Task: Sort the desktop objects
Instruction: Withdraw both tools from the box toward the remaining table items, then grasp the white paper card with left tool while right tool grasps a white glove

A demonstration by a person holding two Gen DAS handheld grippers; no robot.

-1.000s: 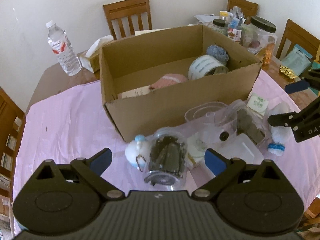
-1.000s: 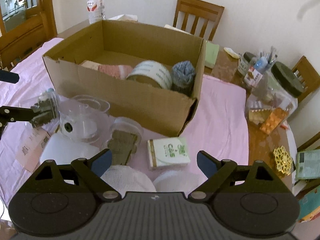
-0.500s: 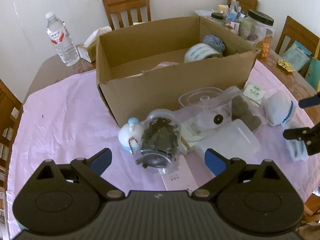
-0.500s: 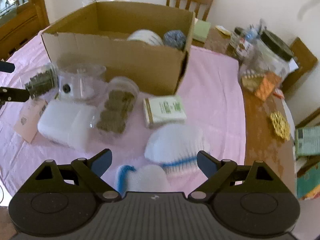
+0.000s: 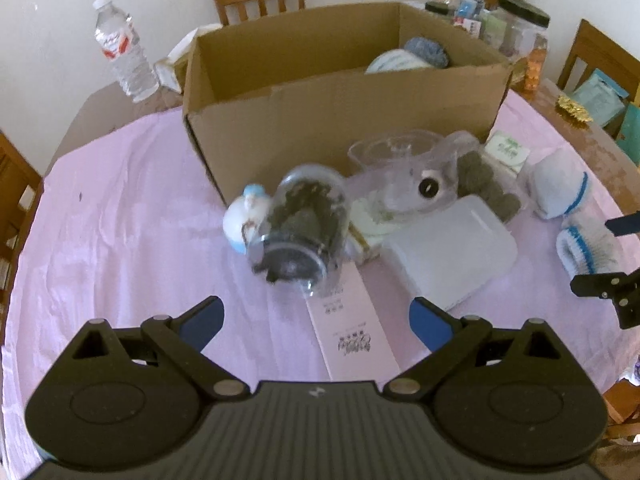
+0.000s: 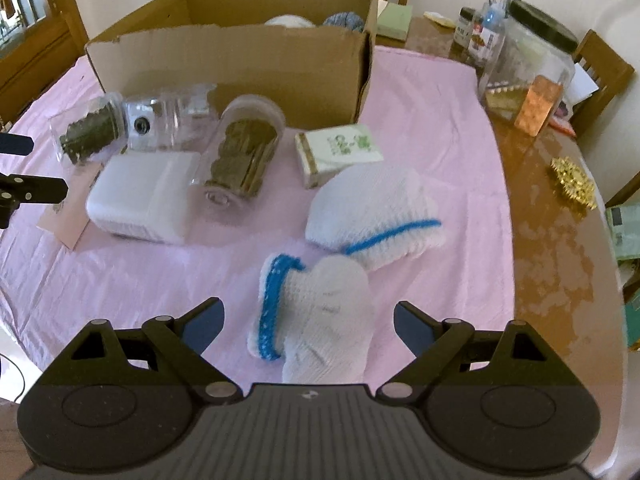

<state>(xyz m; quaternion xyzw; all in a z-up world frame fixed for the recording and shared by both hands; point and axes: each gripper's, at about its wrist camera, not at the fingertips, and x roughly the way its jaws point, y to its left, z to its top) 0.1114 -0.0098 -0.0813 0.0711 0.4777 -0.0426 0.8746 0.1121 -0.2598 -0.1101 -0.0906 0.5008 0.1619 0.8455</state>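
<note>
While both grippers are hanging over the pink-covered bench (image 5: 120, 208), neither is holding anything.

The left gripper (image 5: 316, 318) is standing with its jaws wide, a clear jar of dark pieces (image 5: 304, 228) lying on its side just ahead of them and a pink card (image 5: 352, 332) lying between them. The right gripper (image 6: 306, 322) is likewise keeping its jaws wide, with a white knitted item edged in blue (image 6: 316, 316) lying between them, untouched by either pad; a second knitted piece (image 6: 372, 212) is lying just beyond it. Farther ahead of both, the open cardboard box (image 6: 240, 56) is sitting behind a white container (image 6: 140, 196) and a green-printed packet (image 6: 340, 152).
</note>
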